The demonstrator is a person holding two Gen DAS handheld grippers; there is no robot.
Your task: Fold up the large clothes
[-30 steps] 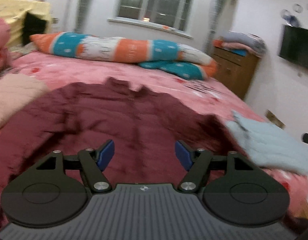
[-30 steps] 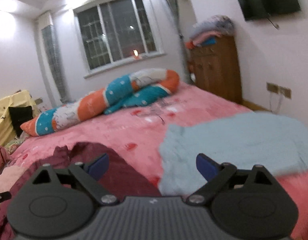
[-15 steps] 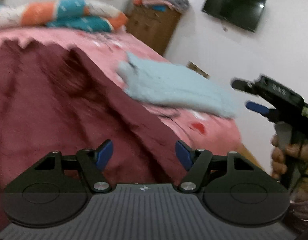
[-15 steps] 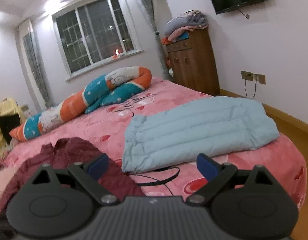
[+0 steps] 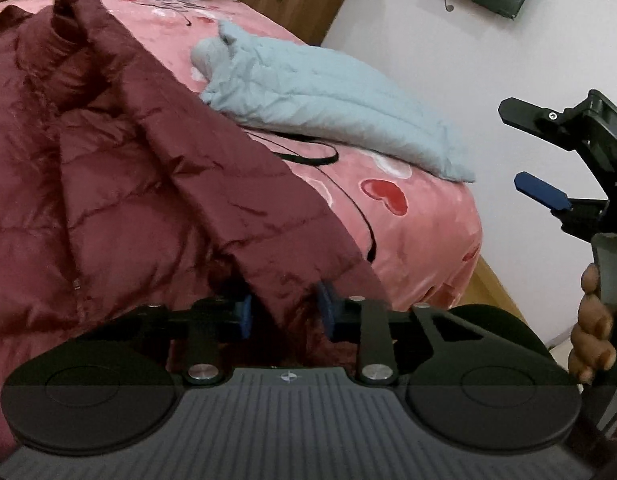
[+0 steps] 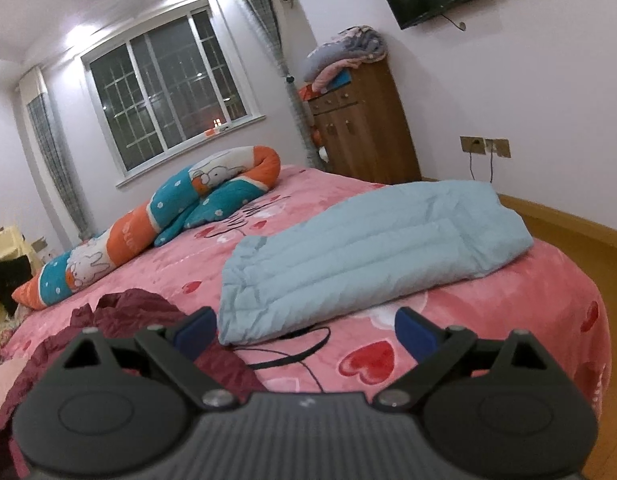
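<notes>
Since a second ago our left gripper [image 5: 284, 316] has swung from the middle of the maroon down jacket [image 5: 108, 168] down to its near right hem, and its jaws have just been closing; the hem corner now sits between the blue pads [image 5: 243, 316], which pinch the fabric from both sides. The jacket lies spread across the pink heart-print bed [image 5: 420, 240], filling the left wrist view from nine to twelve o'clock, its collar toward eleven. Beyond it, at one o'clock, a folded pale blue down jacket [image 5: 328, 96] rests on the bed, with a black cord [image 5: 308, 156] looping out from under its near edge. Our right gripper [image 6: 304, 330] has dropped lower toward the bed edge; its jaws stand spread wide with nothing between them, and in the left wrist view it shows at three o'clock, off the bed's side, held by a hand [image 5: 592, 336]. From the right wrist view, the pale blue jacket lies at twelve to two o'clock, the maroon one at nine.
</notes>
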